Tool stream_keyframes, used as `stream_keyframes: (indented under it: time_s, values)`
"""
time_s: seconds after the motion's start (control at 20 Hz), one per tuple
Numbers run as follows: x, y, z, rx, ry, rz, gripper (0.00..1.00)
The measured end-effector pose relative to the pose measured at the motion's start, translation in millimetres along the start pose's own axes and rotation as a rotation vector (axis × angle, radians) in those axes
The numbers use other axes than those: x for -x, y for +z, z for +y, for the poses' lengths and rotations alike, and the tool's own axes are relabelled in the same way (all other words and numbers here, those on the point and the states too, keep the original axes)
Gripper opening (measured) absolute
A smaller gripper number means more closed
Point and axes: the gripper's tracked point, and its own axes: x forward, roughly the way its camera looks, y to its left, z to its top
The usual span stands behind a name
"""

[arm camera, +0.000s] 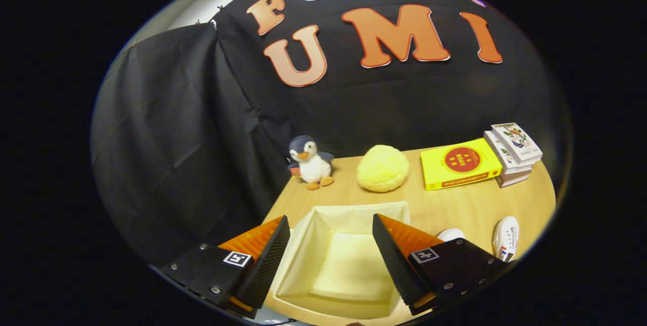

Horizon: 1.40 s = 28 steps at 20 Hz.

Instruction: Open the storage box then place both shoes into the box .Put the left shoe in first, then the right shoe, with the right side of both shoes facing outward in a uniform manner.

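A cream fabric storage box [303, 245] stands open on the wooden table, directly below and between my fingers, and its inside is bare. My gripper [331, 232] hovers above it, open wide, with nothing between the fingers. Two white shoes lie on the table to the right of the box. One shoe [506, 237] shows its sole edge and a red and blue tag. Only the toe of the other shoe [451, 234] peeks out from behind my right finger.
Beyond the box sit a plush penguin [309, 162], a yellow fluffy cushion [382, 168], a yellow book [459, 163] and a small stack of books [513, 154]. Black cloth walls close the left and back of the table [455, 204].
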Motion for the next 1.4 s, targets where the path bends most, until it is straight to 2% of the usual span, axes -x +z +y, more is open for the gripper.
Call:
stream_keyframes:
  time_s: [0.3,0.6,1.1,1.4]
  values:
    - [28.6,-25.2,-102.2,0.001,-0.175,0.022,0.98]
    - [41.5,-64.7,-166.9,0.03,-0.282,0.079,0.98]
    - [33.8,-158.1,-220.8,0.122,-0.341,0.27,0.99]
    - [13.3,-191.6,-234.8,0.146,-0.346,0.374,0.99]
